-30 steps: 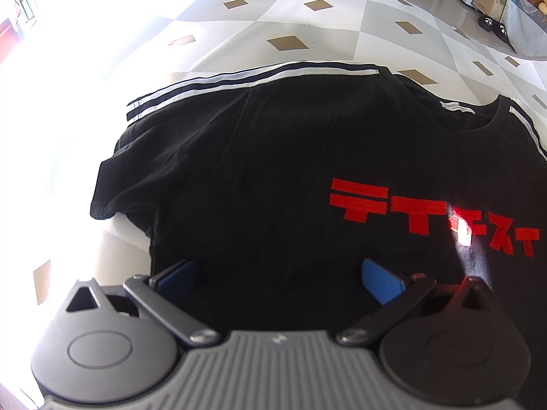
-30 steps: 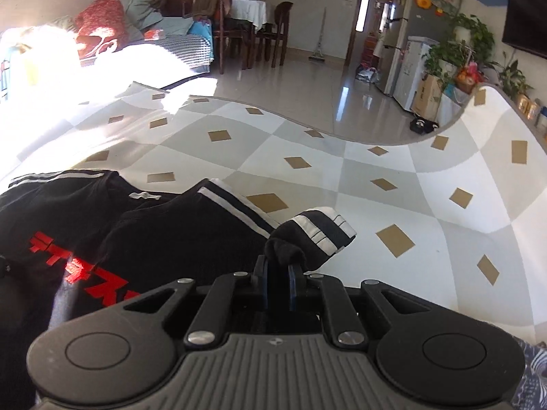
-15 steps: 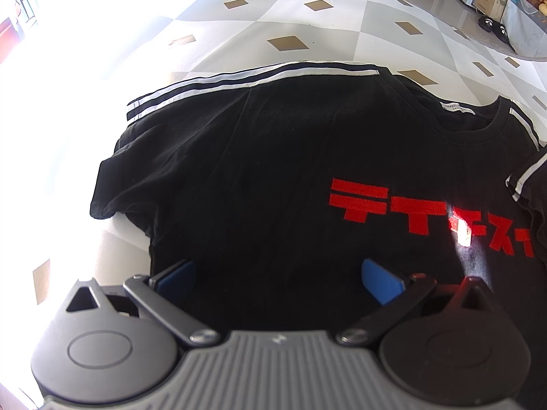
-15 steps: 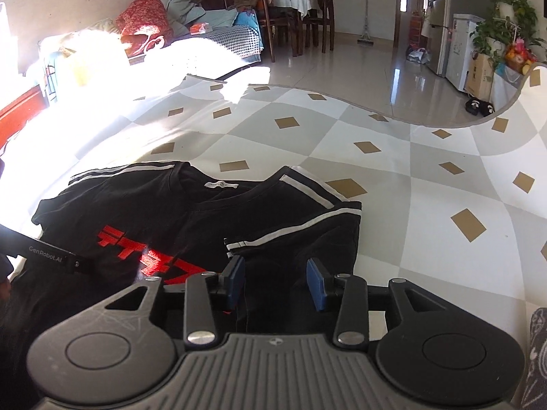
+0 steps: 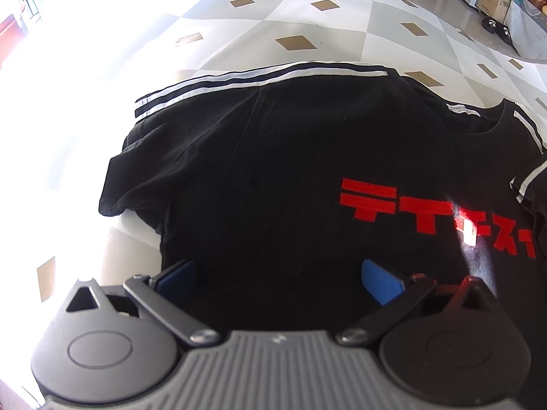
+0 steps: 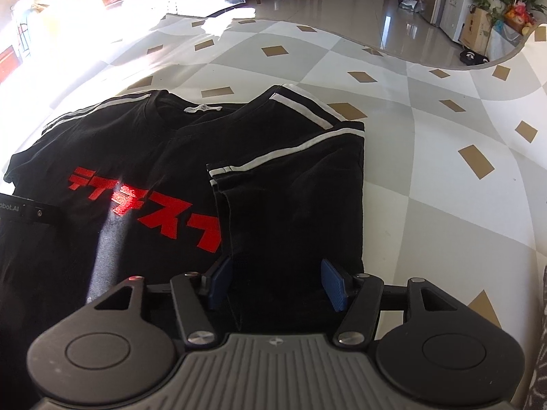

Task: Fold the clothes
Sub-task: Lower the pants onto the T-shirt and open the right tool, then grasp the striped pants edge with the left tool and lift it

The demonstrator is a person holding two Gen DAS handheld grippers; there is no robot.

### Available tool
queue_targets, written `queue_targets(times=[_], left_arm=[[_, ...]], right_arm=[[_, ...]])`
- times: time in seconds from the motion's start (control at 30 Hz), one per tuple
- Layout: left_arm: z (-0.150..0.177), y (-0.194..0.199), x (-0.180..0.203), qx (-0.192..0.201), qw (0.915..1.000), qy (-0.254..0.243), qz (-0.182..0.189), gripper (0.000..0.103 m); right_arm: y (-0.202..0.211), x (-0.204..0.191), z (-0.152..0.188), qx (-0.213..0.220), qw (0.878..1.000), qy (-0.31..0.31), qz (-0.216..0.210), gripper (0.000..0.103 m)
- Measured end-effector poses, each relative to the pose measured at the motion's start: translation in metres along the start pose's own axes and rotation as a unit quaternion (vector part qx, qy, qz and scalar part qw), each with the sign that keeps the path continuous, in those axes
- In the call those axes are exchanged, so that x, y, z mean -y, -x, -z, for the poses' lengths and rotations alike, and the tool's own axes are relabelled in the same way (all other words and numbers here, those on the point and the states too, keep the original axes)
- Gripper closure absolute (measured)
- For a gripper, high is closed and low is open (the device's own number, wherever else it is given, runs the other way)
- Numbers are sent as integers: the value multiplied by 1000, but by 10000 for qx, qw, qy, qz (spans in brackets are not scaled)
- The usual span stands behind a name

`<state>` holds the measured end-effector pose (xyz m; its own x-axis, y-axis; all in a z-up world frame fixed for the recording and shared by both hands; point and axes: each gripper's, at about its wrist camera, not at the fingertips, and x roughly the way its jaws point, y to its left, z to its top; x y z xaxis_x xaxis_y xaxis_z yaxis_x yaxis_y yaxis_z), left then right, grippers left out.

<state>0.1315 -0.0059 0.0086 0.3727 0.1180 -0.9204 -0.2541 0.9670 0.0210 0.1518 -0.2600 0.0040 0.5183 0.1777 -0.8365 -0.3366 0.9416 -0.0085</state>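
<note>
Red katakana-like print (image 6: 147, 201) crosses black T-shirt (image 5: 259, 177); neck label (image 6: 202, 108) seemingly unreadable.

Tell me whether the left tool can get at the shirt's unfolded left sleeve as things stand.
Probably yes. The left tool is open and holds nothing, poised over the black T-shirt. The unfolded sleeve lies flat on the checked cloth ahead and to its left, with nothing on or over it.
</note>
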Motion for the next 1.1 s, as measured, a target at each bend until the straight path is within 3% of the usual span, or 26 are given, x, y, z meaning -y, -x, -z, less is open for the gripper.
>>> queue_targets(times=[0.2, 0.4, 0.57, 0.63, 0.7, 0.8, 1.1], left_arm=[[-9, 2, -35, 14, 9980, 623, -80, 0], [-17, 0, -76, 2, 9901, 1401, -66, 0], [-13, 12, -101, 15, 9825, 1847, 251, 0], [-17, 5, -99, -9, 9775, 2067, 427, 0], [-17, -33, -154, -21, 9721, 2277, 557, 0], [-31, -64, -186, -123, 9596, 2687, 826, 0], [-27, -60, -184, 109, 9570, 2691, 1075, 1]], right_arm=[[-2, -6, -3, -100, 9999, 65, 101, 41], [-1, -9, -7, -343, 9991, -162, 197, 41], [10, -18, -6, -495, 9977, -448, 141, 41], [18, -23, -5, -483, 9972, -569, 74, 41], [27, -27, -1, -421, 9964, -741, 10, 41], [33, -32, 1, -381, 9954, -866, -145, 41], [18, -33, -5, -541, 9938, -964, -88, 41]])
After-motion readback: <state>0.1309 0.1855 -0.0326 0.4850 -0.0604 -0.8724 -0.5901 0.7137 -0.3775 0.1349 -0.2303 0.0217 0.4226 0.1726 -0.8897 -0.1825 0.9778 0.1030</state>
